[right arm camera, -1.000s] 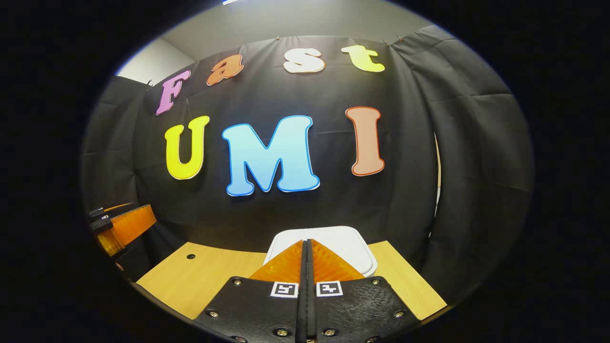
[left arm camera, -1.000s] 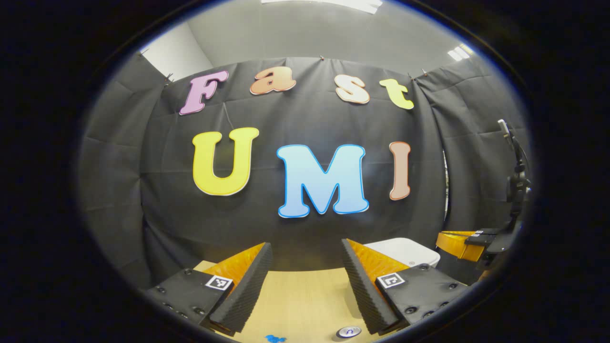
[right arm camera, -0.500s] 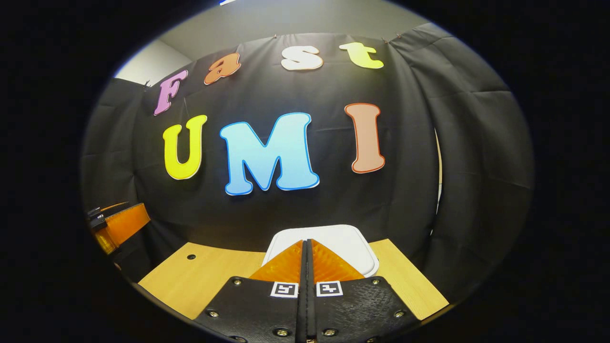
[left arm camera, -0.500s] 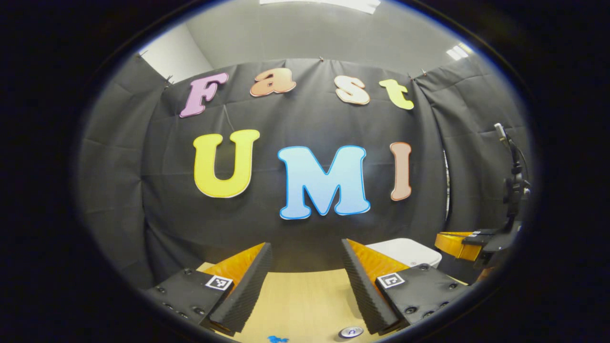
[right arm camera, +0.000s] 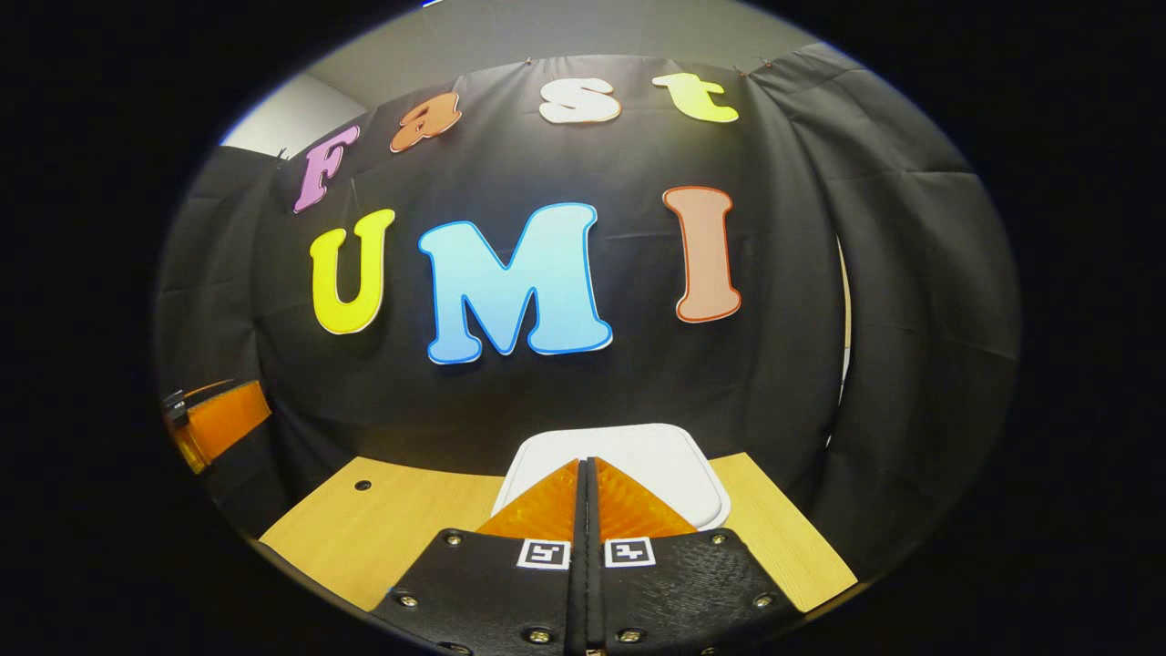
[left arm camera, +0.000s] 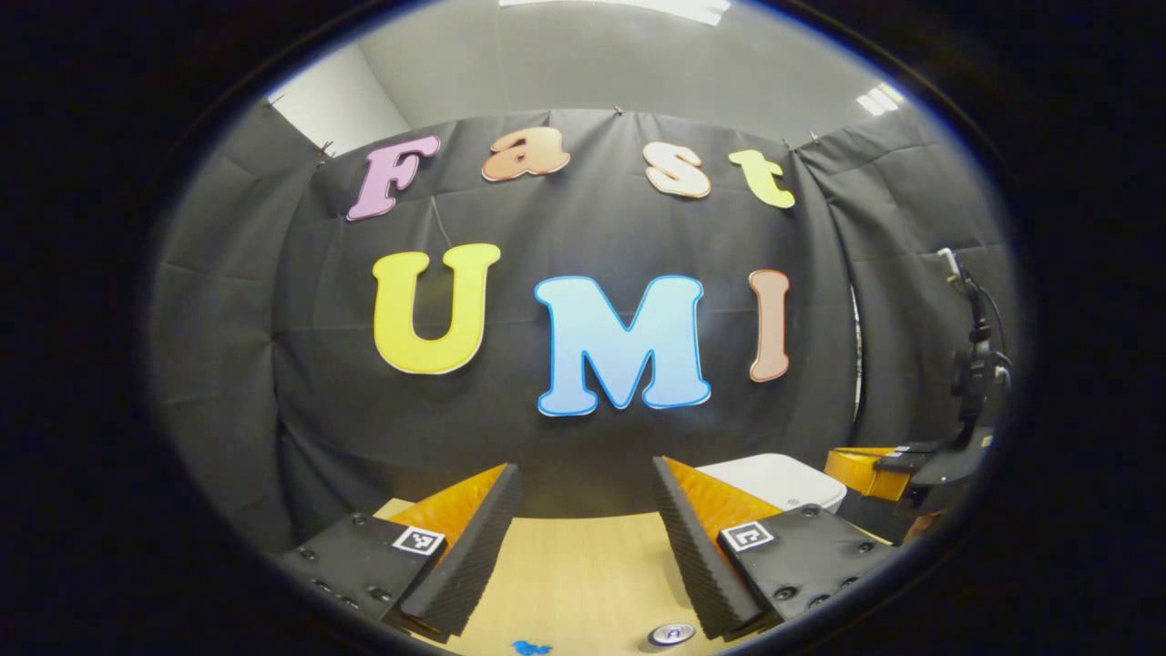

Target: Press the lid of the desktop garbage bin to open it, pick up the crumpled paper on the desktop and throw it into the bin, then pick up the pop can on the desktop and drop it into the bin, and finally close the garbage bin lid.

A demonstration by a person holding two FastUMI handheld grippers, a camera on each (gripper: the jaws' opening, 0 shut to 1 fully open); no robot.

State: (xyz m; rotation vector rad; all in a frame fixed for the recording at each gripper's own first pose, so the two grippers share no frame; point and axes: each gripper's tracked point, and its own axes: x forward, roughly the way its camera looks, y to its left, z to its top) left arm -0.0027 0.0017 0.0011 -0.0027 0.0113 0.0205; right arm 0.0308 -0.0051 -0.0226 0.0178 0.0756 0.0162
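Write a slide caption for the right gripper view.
Right gripper, fingers shut together, poised above the closed white bin lid on the wooden desk.

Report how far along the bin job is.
Early stage, it seems. The bin lid lies flat and closed. The right gripper, fingers together and empty, points at it, apparently ready to press. The left gripper is open, holding nothing. Paper, can and closing remain.

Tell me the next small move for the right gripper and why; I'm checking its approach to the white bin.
Probably ease the right gripper forward and down to press the lid. Its jaws are shut, empty, and lined up just before the closed white lid on the table. The left gripper waits open over the table.
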